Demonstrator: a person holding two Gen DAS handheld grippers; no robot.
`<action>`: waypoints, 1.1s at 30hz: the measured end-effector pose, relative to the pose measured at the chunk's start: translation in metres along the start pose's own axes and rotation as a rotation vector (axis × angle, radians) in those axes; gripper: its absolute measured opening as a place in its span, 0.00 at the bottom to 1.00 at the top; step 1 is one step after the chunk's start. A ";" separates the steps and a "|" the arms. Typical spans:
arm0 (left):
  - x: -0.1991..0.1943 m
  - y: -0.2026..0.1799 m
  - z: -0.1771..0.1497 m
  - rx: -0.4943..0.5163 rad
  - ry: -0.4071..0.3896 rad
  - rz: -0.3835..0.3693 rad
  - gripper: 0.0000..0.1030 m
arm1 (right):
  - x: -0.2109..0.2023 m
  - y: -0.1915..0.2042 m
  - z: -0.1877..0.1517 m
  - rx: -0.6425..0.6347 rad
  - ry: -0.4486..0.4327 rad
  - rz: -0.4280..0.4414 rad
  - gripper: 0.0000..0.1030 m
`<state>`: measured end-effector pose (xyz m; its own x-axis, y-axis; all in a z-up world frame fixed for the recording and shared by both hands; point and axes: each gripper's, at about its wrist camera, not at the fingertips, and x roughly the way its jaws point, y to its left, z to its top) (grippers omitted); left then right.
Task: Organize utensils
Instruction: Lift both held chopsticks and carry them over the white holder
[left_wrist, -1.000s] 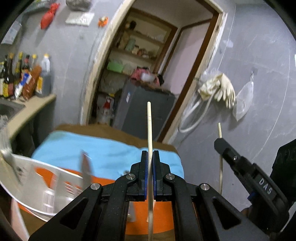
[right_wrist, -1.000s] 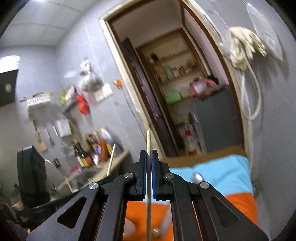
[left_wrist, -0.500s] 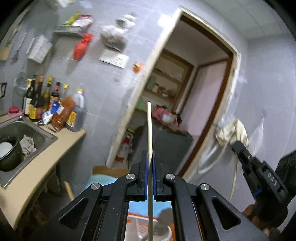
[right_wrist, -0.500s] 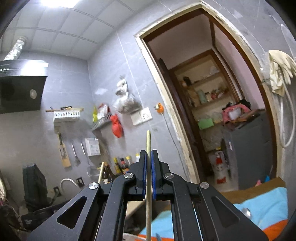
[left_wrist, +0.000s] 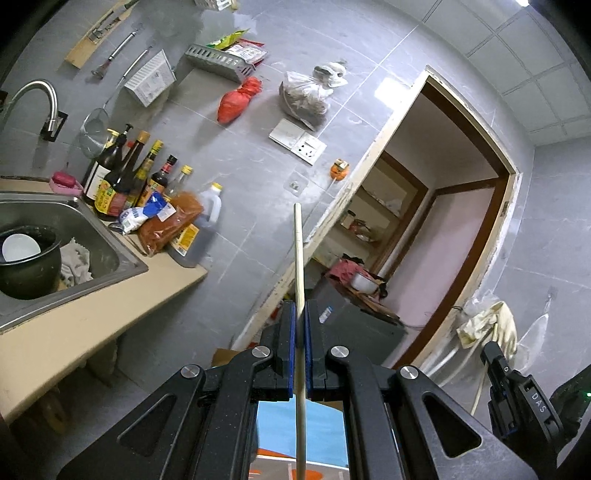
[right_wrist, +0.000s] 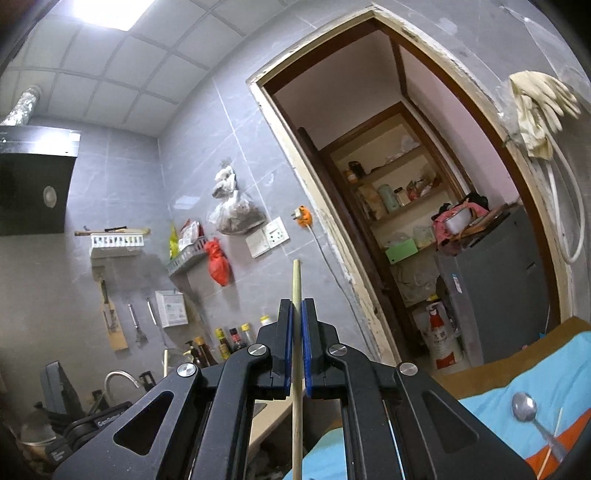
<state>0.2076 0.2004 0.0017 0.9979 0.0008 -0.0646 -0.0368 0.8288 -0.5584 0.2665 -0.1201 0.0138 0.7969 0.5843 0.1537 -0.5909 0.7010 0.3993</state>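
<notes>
While both grippers pointed roughly level at the grey tiled wall, we saw the left gripper (left_wrist: 302, 314) pinching one pale wooden chopstick (left_wrist: 298, 258) and the right gripper (right_wrist: 296, 314) pinching another (right_wrist: 296, 288), each upright between blue pads. A steel spoon (right_wrist: 526, 408) lay on the blue-and-orange cloth (right_wrist: 517, 376).

Grey tile walls (right_wrist: 184, 184) are surrounding a sink (left_wrist: 92, 236). A ceiling light (right_wrist: 107, 11) is shining. A doorway (right_wrist: 388, 166) is showing shelves (right_wrist: 402, 184).

Home kitchen, steel sink (left_wrist: 110, 254) with tap (left_wrist: 37, 96), sauce bottles (left_wrist: 129, 173), range hood (right_wrist: 33, 181), tiled wall (left_wrist: 258, 177)
</notes>
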 end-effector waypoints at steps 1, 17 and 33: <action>0.000 0.000 -0.004 0.011 -0.007 0.006 0.02 | 0.000 -0.002 -0.004 0.003 -0.004 -0.002 0.03; -0.005 -0.008 -0.052 0.107 -0.071 0.026 0.02 | -0.004 -0.006 -0.038 -0.049 -0.035 -0.021 0.03; -0.015 -0.016 -0.074 0.181 -0.148 0.041 0.02 | -0.015 -0.001 -0.053 -0.132 -0.079 -0.009 0.03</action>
<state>0.1893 0.1457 -0.0493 0.9932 0.1077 0.0449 -0.0809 0.9131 -0.3995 0.2486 -0.1084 -0.0370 0.8064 0.5475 0.2235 -0.5911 0.7568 0.2790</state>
